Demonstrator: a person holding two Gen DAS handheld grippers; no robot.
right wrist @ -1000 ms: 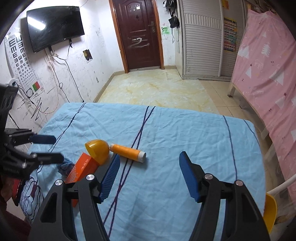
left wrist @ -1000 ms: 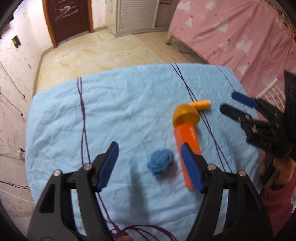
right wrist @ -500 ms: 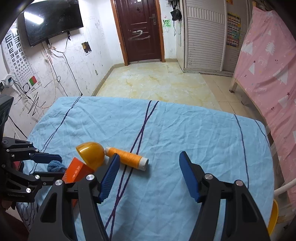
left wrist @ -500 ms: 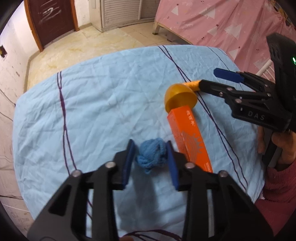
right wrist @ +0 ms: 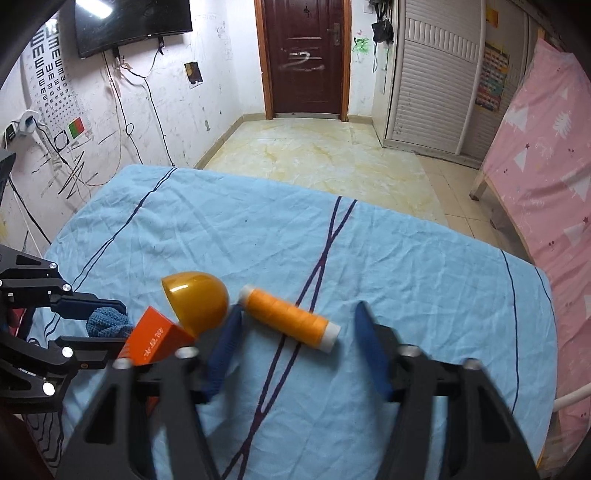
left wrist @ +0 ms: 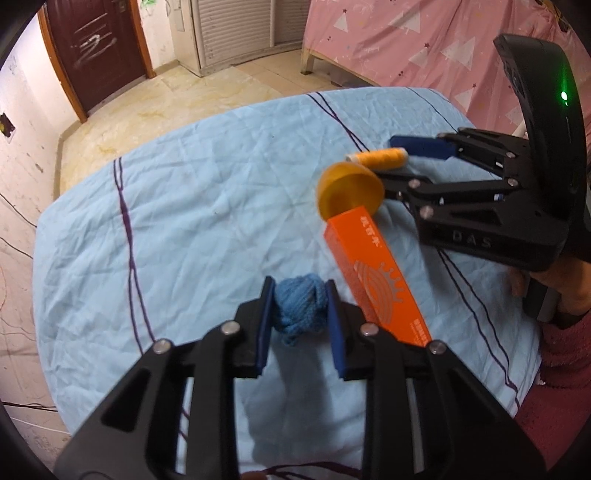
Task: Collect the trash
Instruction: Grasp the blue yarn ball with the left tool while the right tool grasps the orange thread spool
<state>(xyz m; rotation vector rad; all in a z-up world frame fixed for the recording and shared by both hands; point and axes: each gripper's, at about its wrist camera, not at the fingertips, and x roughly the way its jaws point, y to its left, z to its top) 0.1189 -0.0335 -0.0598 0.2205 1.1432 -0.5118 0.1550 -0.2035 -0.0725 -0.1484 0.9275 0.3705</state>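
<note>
My left gripper is shut on a blue yarn ball, which rests on the light blue cloth; the ball also shows in the right wrist view. An orange box lies just right of it, touching an amber half-dome cap. An orange thread spool lies beyond the cap. My right gripper is open, its fingers either side of the spool's near end, low over the cloth. The right gripper also shows in the left wrist view.
The cloth-covered table drops off to tiled floor at the far side. A pink-covered bed stands to the right. Wall with cables and a TV is on the left.
My left gripper has closed from wide open onto the blue yarn ball. My right gripper moved forward and down, bringing its open fingers around the orange spool.
</note>
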